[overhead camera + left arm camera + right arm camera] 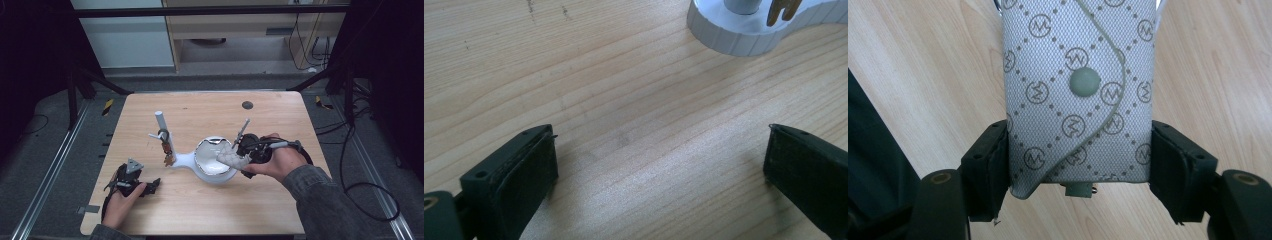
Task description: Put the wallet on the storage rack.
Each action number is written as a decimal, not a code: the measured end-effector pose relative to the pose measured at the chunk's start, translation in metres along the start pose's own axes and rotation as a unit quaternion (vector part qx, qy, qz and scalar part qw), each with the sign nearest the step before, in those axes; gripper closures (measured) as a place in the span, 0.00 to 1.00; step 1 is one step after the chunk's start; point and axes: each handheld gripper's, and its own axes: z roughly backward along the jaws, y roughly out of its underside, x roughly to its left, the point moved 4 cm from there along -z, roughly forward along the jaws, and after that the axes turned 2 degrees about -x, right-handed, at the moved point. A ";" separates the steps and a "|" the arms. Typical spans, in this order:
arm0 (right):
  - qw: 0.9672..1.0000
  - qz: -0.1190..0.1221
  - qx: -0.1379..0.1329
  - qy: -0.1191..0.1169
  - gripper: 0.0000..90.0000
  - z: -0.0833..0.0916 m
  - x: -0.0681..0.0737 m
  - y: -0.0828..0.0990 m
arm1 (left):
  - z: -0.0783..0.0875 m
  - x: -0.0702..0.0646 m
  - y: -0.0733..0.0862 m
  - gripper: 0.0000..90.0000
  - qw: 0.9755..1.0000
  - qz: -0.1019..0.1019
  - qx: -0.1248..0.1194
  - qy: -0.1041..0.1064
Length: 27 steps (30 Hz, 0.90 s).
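On the pouch (1078,95) I read a repeated round logo with a letter like "M" inside, printed between dotted diamond lines on grey fabric, and one grey snap button. My right gripper (1079,165) is clamped on this pouch, both jaws pressing its sides; in the high view it hangs over the white dish (212,156) of a stand near the table's middle. My left gripper (659,170) rests low on the wooden table (624,90), jaws wide apart with nothing between. The table (210,205) is light wood; around it are a dark floor, metal rails and cables.
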 end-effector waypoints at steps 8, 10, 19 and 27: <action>1.000 0.015 0.012 -0.007 0.35 -0.012 0.006 -0.014 | 0.000 0.000 0.000 0.00 1.000 0.000 0.000 0.000; 1.000 0.018 0.016 -0.008 0.35 -0.015 0.007 -0.017 | 0.000 0.000 0.000 0.00 1.000 0.000 0.000 0.000; 0.999 0.027 0.031 -0.014 0.35 -0.026 0.010 -0.027 | 0.000 0.000 0.000 0.00 1.000 -0.001 -0.001 0.001; 0.999 0.027 0.036 -0.016 0.35 -0.031 0.011 -0.032 | 0.000 0.000 0.000 0.00 1.000 -0.003 -0.001 0.001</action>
